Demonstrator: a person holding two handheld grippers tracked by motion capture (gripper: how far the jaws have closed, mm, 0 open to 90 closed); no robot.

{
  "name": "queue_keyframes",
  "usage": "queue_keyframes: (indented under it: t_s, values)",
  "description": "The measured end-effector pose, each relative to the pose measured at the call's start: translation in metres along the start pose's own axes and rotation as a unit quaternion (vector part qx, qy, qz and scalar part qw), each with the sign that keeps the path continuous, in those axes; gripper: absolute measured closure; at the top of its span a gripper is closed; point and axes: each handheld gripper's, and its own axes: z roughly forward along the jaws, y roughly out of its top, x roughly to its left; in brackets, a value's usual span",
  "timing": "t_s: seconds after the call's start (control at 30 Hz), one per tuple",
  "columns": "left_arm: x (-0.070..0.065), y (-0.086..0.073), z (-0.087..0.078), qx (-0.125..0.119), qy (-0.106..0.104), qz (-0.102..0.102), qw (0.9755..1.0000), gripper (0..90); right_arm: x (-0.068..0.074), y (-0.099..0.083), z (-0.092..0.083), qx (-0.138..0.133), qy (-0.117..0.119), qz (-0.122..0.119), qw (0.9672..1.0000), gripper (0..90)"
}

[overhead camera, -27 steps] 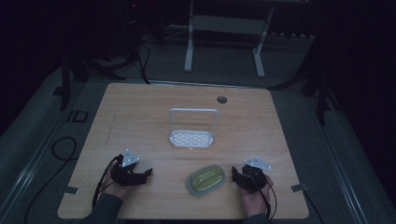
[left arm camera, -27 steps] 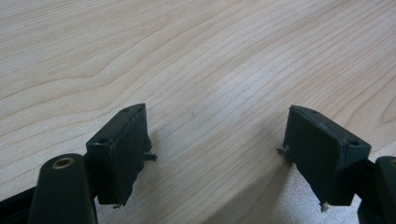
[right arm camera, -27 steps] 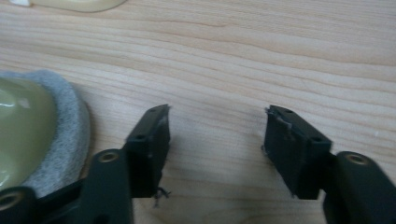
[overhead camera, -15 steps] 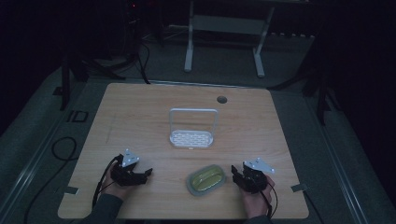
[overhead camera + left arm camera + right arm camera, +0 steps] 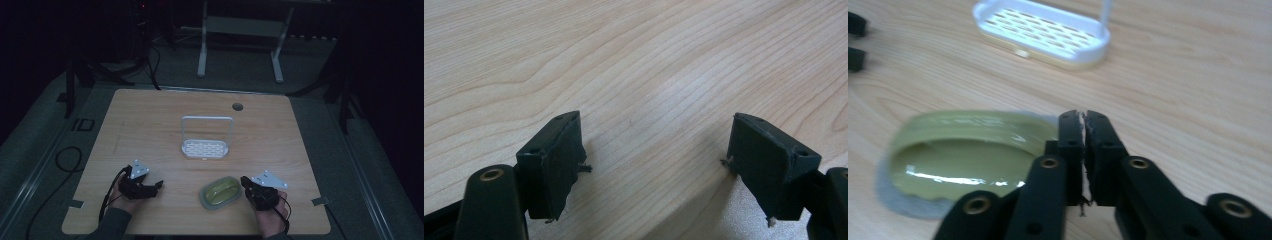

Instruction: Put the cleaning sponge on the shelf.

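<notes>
I see the wooden table [image 5: 150,120] with the white rack [image 5: 206,148] far ahead of my claws. The green dish [image 5: 219,192] lies just left of my right claw [image 5: 1083,117], long side pointing at it. That claw is pressed together; my left claw [image 5: 654,150], farther off, is spread with nothing inside.

My right gripper [image 5: 1083,122] has its black jaws pressed together with nothing between them, just beside the glossy olive-green oval dish [image 5: 963,160] on the pale wooden table [image 5: 1198,90]. Beyond stands a white slotted plastic tray [image 5: 1043,32].
</notes>
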Motion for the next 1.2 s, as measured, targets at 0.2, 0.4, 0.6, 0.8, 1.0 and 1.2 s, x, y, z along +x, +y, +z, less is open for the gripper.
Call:
queue_keyframes:
  t_s: [0.2,0.4,0.6,0.8,1.0,1.2]
  values:
    - [0.000,0.000,0.000,0.000,0.000,0.000,1.0000,22.5,0.016,0.011,-0.001,-0.005,0.019,-0.028,0.9994,89.9]
    - [0.000,0.000,0.000,0.000,0.000,-0.001,1.0000,22.5,0.042,0.018,0.006,-0.005,0.049,-0.049,0.9975,90.0]
    - [0.000,0.000,0.000,0.000,0.000,0.000,1.0000,22.5,0.060,0.020,0.015,-0.003,0.072,-0.056,0.9959,90.0]
    - [0.000,0.000,0.000,0.000,0.000,-0.001,1.0000,22.5,0.079,0.019,0.025,0.008,0.090,-0.071,0.9934,90.0]
    - [0.000,0.000,0.000,0.000,0.000,0.000,1.0000,22.5,0.088,0.014,0.029,0.020,0.099,-0.084,0.9914,89.9]
    - [0.000,0.000,0.000,0.000,0.000,-0.001,1.0000,22.4,0.085,0.007,0.027,0.030,0.101,-0.082,0.9910,89.9]
